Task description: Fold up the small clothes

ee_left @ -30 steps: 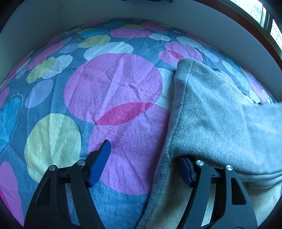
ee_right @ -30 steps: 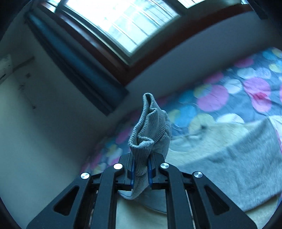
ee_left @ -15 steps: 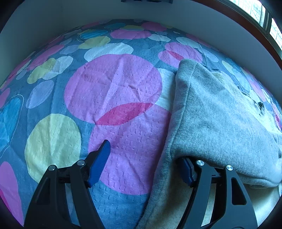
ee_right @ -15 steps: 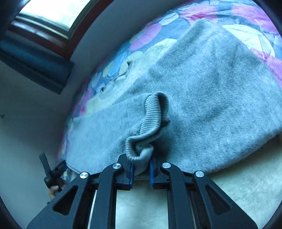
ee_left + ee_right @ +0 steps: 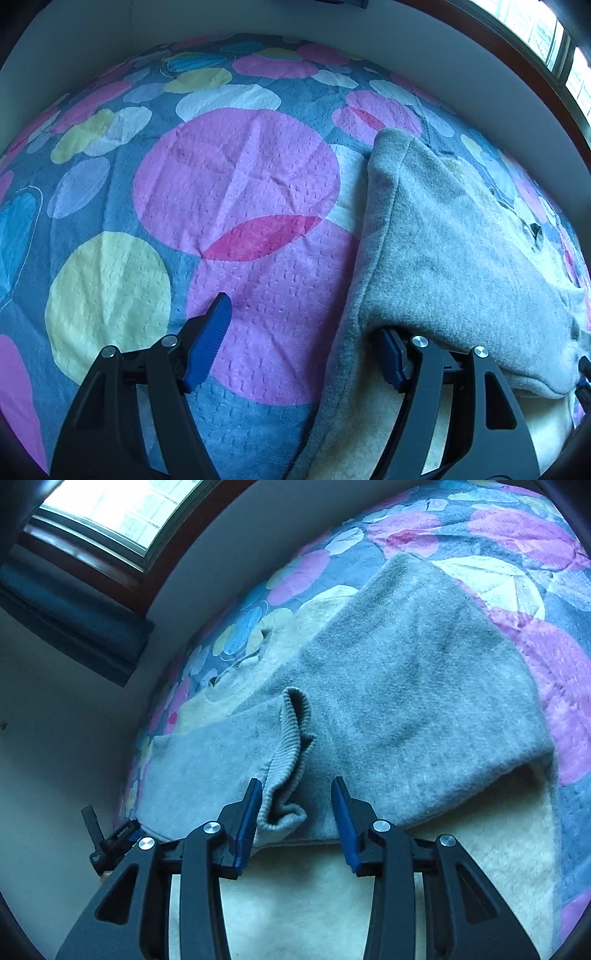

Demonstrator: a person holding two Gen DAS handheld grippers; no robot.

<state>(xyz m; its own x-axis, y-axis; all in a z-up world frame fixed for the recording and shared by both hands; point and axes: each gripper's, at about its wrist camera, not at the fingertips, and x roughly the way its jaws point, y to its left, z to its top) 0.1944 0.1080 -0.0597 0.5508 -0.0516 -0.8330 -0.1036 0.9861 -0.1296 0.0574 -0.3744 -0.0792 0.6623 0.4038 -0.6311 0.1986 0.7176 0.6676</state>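
Left gripper is wide apart, one finger under the gray sweater on the bed. Right gripper is opening, the cuff loose between. I should lay it flat.

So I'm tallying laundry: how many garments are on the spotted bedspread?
1: a grey fleece garment with cream lining lies folded over itself, its ribbed cuff between the opening jaws of the right gripper. More could be hidden beneath.

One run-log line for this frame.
left gripper: open | right gripper: opening, ribbed cuff between pads | grey garment: on bedspread
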